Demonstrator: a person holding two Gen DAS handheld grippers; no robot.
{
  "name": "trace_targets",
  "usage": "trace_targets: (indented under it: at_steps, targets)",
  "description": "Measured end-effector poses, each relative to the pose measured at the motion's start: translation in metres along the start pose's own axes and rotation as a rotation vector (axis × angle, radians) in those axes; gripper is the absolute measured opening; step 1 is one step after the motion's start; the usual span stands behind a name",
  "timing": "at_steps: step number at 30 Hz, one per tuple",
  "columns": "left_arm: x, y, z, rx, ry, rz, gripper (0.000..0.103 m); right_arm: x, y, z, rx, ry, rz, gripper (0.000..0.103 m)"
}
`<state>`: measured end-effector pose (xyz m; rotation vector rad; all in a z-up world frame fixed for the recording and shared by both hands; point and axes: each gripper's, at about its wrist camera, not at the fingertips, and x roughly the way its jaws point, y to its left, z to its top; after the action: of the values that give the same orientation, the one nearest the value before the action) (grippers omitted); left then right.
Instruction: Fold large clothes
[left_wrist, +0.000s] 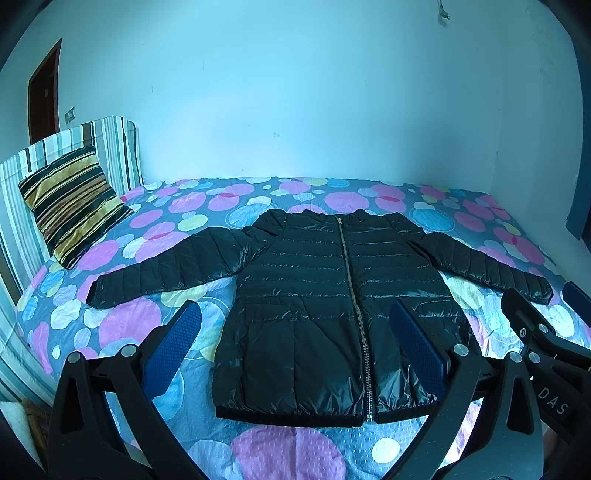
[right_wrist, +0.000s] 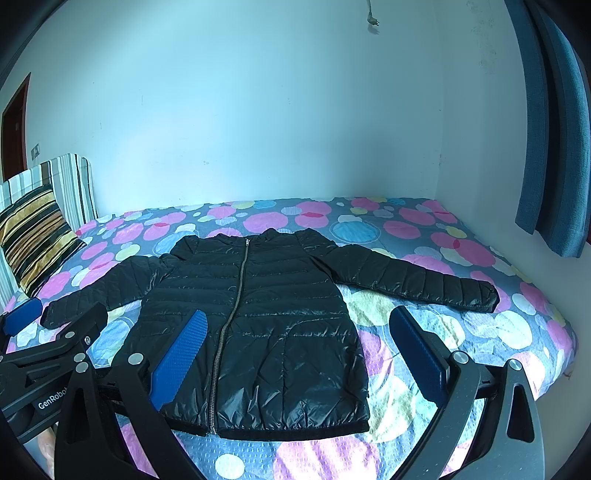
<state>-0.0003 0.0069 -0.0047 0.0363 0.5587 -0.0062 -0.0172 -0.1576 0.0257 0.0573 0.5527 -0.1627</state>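
left hand-held gripper (left_wrist: 295, 343) agape | jacket (left_wrist: 317, 314) flat beyond, seemingly untouched

A bed (left_wrist: 258, 454) with a dotted pink-and-blue cover fills the room's corner against pale bare walls (left_wrist: 295, 92). At its left end, a striped headboard (left_wrist: 110, 147) backs 1 striped pillow (left_wrist: 74, 206). A brown door (left_wrist: 44, 92) stands beyond; a blue curtain (right_wrist: 554, 147) hangs right.

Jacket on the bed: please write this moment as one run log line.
stage: before first fold | jacket: flat, zipped, sleeves spread on bed | left gripper: open, empty | right gripper: open, empty
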Motion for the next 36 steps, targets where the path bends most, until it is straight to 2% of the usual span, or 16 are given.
trace_targets:
  at_steps: [36]
  targets:
    - [0.003, 0.010, -0.016, -0.005, 0.011, 0.000, 0.101, 0.005, 0.002, -0.003, -0.002, 0.004, -0.001, 0.098]
